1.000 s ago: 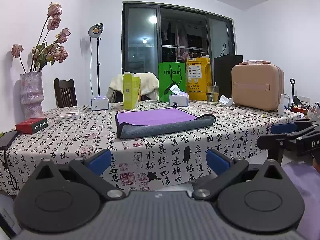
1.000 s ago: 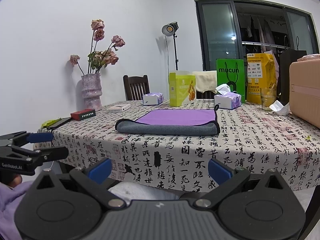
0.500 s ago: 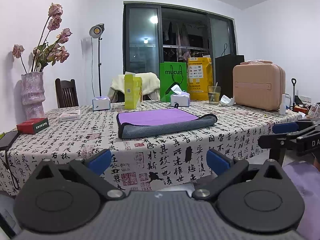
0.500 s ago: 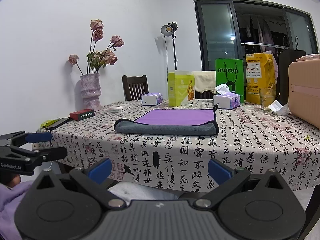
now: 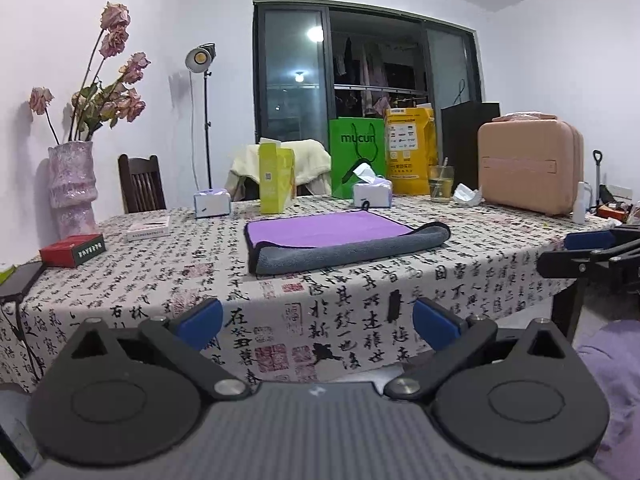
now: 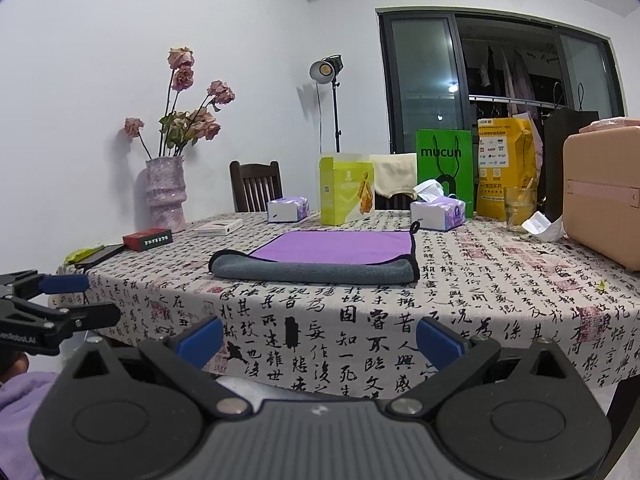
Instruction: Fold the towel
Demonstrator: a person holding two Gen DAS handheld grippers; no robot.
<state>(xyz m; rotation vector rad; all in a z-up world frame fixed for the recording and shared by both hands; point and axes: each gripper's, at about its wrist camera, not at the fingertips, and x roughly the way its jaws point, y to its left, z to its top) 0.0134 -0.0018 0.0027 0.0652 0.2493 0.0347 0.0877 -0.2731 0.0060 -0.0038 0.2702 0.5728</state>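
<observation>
A towel, purple on top and grey underneath (image 5: 340, 240), lies folded flat on the table with its grey fold toward me; it also shows in the right wrist view (image 6: 320, 258). My left gripper (image 5: 316, 322) is open and empty, held below and in front of the table edge. My right gripper (image 6: 318, 336) is open and empty at the same height. Each gripper shows from the side in the other's view: the right one (image 5: 588, 252) and the left one (image 6: 60, 300).
The table (image 5: 360, 308) has a calligraphy-print cloth. Behind the towel stand tissue boxes (image 5: 372, 194), a yellow-green box (image 5: 274, 176), a green bag (image 5: 356, 152), a glass (image 5: 440, 184) and a pink case (image 5: 528, 160). A vase (image 5: 72, 188) and red box (image 5: 72, 250) sit left.
Both views have shifted only slightly; the grippers stay open and off the table. The towel has not moved.
</observation>
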